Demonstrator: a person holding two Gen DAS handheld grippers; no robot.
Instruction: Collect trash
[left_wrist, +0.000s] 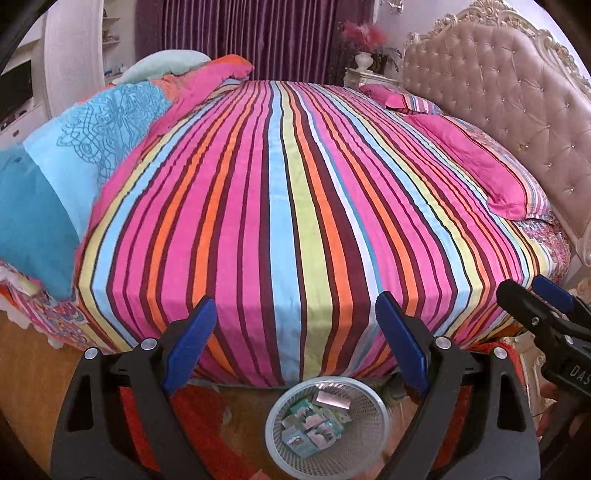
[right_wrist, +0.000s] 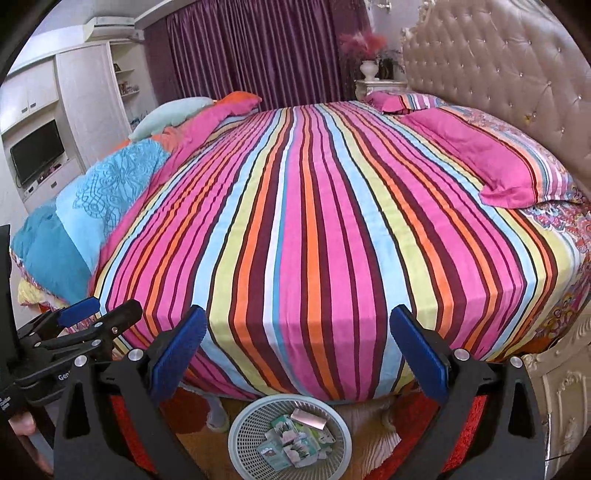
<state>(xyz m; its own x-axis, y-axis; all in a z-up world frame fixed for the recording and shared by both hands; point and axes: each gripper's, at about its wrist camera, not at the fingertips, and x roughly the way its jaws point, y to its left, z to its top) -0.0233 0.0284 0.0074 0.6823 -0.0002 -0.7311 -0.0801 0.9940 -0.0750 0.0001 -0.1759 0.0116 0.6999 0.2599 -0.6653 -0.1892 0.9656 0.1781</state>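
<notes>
A white mesh waste basket (left_wrist: 373, 439) (right_wrist: 243, 432) stands on the floor at the foot of the bed. Several small wrappers (left_wrist: 314, 428) (right_wrist: 295, 441) lie inside it. My left gripper (left_wrist: 295, 325) hangs above the basket, open, with nothing between its blue pads (left_wrist: 192, 339). My right gripper (right_wrist: 295, 339) is also open and empty, its blue pads (right_wrist: 417, 354) spread wide over the basket. Each gripper shows at the edge of the other's view: the right gripper (left_wrist: 535, 299) and the left gripper (right_wrist: 99, 314).
A bed with a striped cover (left_wrist: 288, 206) (right_wrist: 314, 221) fills the view ahead. Pink pillows (right_wrist: 480, 162) lie by the tufted headboard (left_wrist: 509, 96). Blue cushions (left_wrist: 74, 155) sit on the left. A red rug (left_wrist: 207, 424) lies under the basket; a carved bed frame (right_wrist: 565, 387) is at right.
</notes>
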